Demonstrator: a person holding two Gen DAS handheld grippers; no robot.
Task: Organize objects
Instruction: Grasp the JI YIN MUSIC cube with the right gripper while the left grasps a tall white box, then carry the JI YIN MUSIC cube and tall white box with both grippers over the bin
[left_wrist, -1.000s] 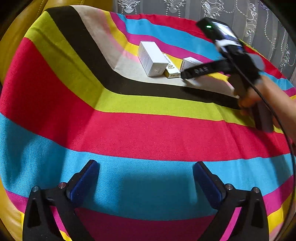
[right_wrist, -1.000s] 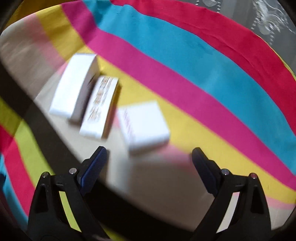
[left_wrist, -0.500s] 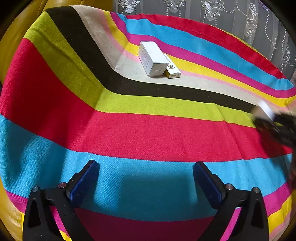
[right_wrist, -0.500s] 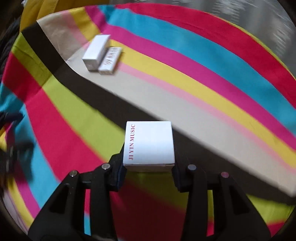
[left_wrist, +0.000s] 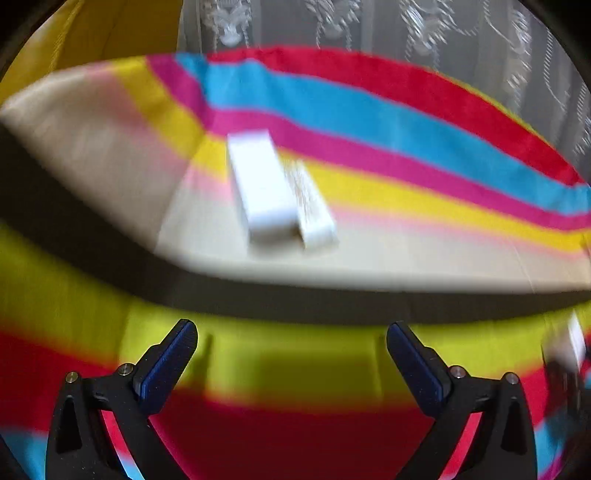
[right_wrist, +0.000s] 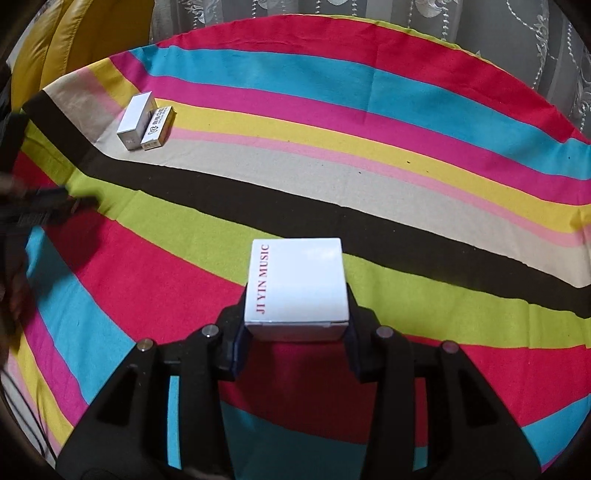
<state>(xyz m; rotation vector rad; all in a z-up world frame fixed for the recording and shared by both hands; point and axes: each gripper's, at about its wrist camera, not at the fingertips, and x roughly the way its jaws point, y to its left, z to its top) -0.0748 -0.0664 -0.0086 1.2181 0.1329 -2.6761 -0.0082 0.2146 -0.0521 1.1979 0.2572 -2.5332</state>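
Left wrist view, heavy motion blur: left gripper (left_wrist: 291, 354) has its blue-padded fingers (left_wrist: 168, 363) spread wide, nothing between them, hovering over the lime-green stripe of the striped cloth (left_wrist: 369, 110) that covers the surface. Ahead, on the beige stripe, a tall white box (left_wrist: 264, 188) lies with a thinner white box (left_wrist: 312, 205) touching its right side; print on the thinner one is unreadable here. At far right edge a blurred white-and-dark shape, can't tell what it is. Lace curtain (left_wrist: 406, 26) along the top, yellow cushion (left_wrist: 92, 37) top left.

Right wrist view, sharp: at far left edge a dark blurred object (right_wrist: 40, 206), probably the other gripper, not clear enough to confirm. Upper left, the same pair of boxes, the tall white box (right_wrist: 135, 120) and the thinner white box (right_wrist: 158, 127) side by side and touching, on the beige stripe near the black stripe; this view shows dark print and a logo on the thinner one. Centre, right gripper (right_wrist: 295, 332) has its fingers closed on the sides of a white JI YIN MUSIC box (right_wrist: 297, 284), red lettering along its left edge, held above the red and lime stripes, well apart from the pair. That held box is visible only in this view. Curtain and yellow cushion again at top.
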